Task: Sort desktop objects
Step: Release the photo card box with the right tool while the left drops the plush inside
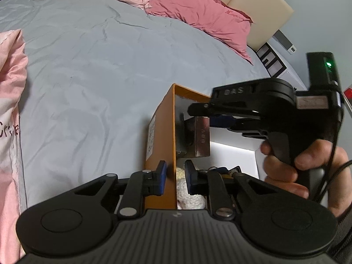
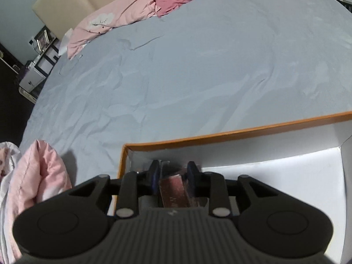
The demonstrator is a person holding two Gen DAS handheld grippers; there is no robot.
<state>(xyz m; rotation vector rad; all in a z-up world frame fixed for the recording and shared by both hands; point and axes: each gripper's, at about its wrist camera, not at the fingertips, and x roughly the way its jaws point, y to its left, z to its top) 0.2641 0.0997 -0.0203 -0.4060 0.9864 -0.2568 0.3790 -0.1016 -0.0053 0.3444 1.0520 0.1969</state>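
An orange box (image 1: pixel 162 132) with a white inside stands on the grey bed. My left gripper (image 1: pixel 175 179) straddles its near wall, one pad outside and one inside; the frame does not show whether it pinches the wall. In the box lie a white knitted thing (image 1: pixel 189 195) and a bunch of keys (image 1: pixel 220 170). My right gripper (image 2: pixel 173 175) is over the box's corner (image 2: pixel 126 151), shut on a dark red glossy packet (image 2: pixel 173 191). The packet also shows in the left wrist view (image 1: pixel 201 136), hanging from the right gripper (image 1: pixel 199 110) inside the box.
Grey bedsheet (image 2: pixel 176 66) spreads all around. Pink pillows (image 1: pixel 198 13) and a beige headboard (image 1: pixel 253 6) are at the far end. A pink quilt (image 1: pixel 11 88) lies at the left, also in the right wrist view (image 2: pixel 39 176). A nightstand (image 2: pixel 37 70) stands beside the bed.
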